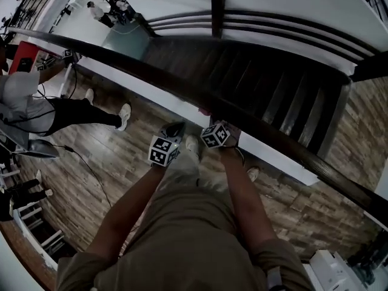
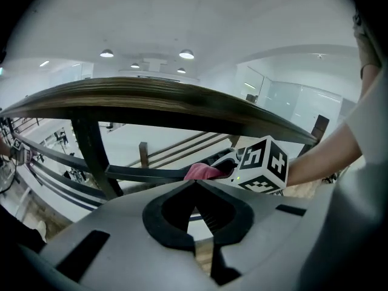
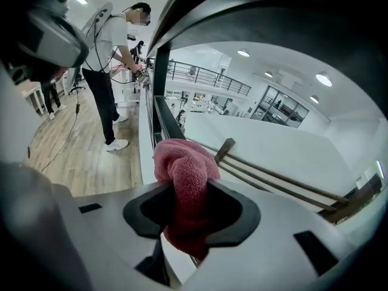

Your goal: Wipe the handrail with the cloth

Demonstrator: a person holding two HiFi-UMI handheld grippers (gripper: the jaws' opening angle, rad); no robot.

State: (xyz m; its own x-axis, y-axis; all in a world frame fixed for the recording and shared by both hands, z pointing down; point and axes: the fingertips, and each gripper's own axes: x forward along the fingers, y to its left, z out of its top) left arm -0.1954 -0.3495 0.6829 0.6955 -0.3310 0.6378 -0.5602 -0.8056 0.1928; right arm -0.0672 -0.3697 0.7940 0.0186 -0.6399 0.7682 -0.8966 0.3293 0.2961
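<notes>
From the head view we lose nearly all of the pink cloth behind the handrail and marker cubes, and cannot tell whether it touches the rail. Both forearms reach forward side by side: the right gripper clamps the cloth beneath the handrail, the left gripper, jaws closed on nothing, sits just beside it.

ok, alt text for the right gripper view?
The right gripper is shut on a bunched pink cloth that rises above its jaws. The dark handrail arcs overhead, and a person stands on the wood floor at left.
</notes>
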